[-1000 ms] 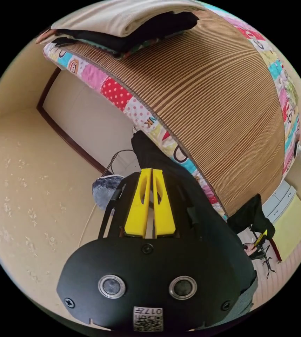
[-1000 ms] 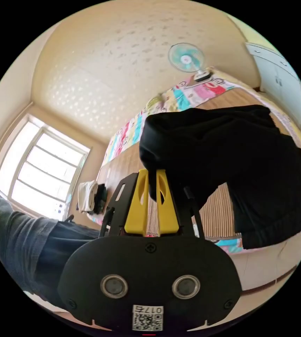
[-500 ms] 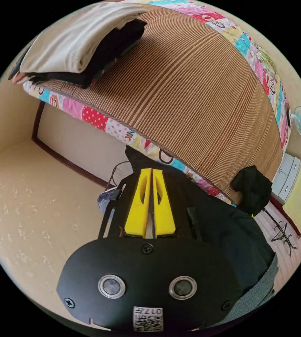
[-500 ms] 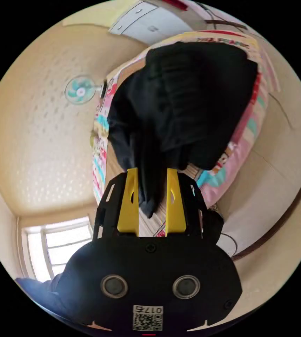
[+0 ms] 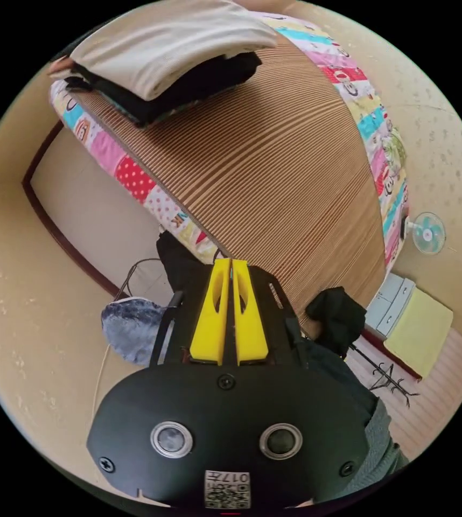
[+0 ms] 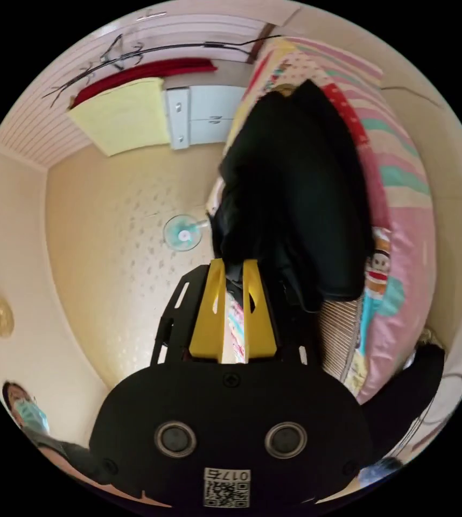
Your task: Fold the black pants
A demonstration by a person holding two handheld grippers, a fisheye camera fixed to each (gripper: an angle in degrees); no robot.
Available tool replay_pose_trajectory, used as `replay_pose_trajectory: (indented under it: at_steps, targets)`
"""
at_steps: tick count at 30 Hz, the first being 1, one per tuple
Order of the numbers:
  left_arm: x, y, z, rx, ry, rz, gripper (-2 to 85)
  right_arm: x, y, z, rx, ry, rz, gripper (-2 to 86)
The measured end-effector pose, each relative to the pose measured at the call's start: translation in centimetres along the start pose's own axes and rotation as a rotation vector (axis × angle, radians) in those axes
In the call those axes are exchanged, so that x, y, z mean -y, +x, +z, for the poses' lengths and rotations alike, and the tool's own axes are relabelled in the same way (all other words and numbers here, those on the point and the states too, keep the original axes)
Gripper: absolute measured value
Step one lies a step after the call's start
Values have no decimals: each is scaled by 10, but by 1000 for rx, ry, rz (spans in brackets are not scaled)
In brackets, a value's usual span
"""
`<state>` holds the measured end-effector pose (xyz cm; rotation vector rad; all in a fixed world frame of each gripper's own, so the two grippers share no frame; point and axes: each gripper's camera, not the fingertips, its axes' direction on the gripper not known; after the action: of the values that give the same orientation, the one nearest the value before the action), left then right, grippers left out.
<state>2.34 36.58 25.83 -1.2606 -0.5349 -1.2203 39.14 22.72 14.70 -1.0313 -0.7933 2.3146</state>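
The black pants (image 6: pixel 295 204) lie bunched on the corner of the bed, over the patchwork quilt (image 6: pixel 403 226). My right gripper (image 6: pixel 235 265) is shut on a fold of them at its yellow tips. In the left gripper view, another part of the black pants (image 5: pixel 180 264) hangs off the bed's edge behind my left gripper (image 5: pixel 231 264), whose jaws are pressed together on the cloth. A black lump of the pants (image 5: pixel 336 318) sits further along the same edge.
A striped brown mat (image 5: pixel 295 161) covers the bed, with a stack of folded clothes (image 5: pixel 172 48) at its far end. A blue-grey bundle (image 5: pixel 128 328) and a cable lie on the floor. A fan (image 6: pixel 182 232), a white cabinet (image 6: pixel 204 116) and a person (image 6: pixel 23 414) stand nearby.
My right gripper's jaws stood wider half a second ago and have closed in on the pants. Both views have rolled. The black lump now sits nearer my left gripper.
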Motion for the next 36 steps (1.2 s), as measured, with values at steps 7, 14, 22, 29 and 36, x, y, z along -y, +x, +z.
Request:
replay_pose_trajectory:
  at_steps: [7,14,22,29,36]
  targets:
    - [-44,147,-22,-394,223,610,19,-95,-134,79,79,-384,-524,20]
    - [-220,317,-33,-380,257,1317,126,-263,-239,137,374,-650,-836,12]
    - [-398,350,7,-250,243,1613,228,-512,-286,147,569,-956,-1141,10]
    - [-458,276,5,-388,404,1587,77,-651,-275,120,511,-982,-1410,19]
    - [-487,211,-41,-697,475,1501,65,-659,-190,60,535,-797,-1428,21]
